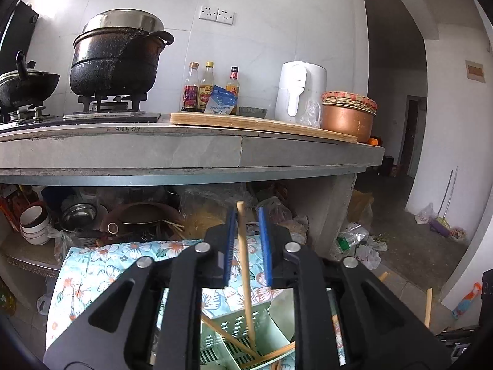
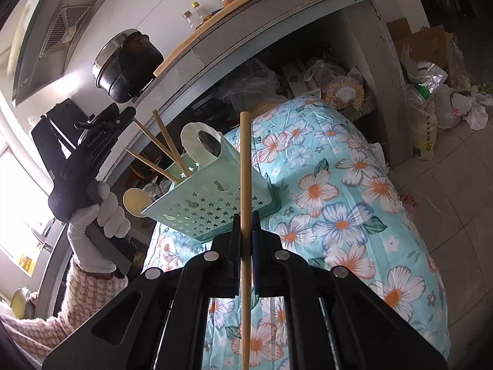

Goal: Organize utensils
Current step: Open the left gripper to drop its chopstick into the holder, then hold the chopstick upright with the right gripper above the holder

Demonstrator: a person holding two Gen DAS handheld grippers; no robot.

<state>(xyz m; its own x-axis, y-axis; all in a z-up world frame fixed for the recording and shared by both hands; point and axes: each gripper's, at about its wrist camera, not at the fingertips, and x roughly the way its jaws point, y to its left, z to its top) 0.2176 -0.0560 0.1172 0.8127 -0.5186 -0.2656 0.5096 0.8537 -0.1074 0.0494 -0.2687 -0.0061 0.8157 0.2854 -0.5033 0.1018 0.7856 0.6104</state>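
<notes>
The left claw stood partly open over the green utensil holder, its blue pads apart with a wooden chopstick rising between them. That stick leaned against or close to the left pad and stood clear of the right one, so it looked released, not gripped; its lower end rested in a compartment of the holder beside other chopsticks lying crosswise. Its long axis ran nearly straight up from the holder.

The right claw was clamped shut on a second chopstick, held about midway, the stick running along the claw's line and out past the fingertips. The holder sat on the flowered cloth just ahead of and slightly left of that claw, tilted in this view, with its open top facing up and away. The gloved left hand was further left, beside the holder. Fisheye bending made the exact tilt hard to judge. The right hand's stick probably needed to tip end-down into the holder's open top.
</notes>
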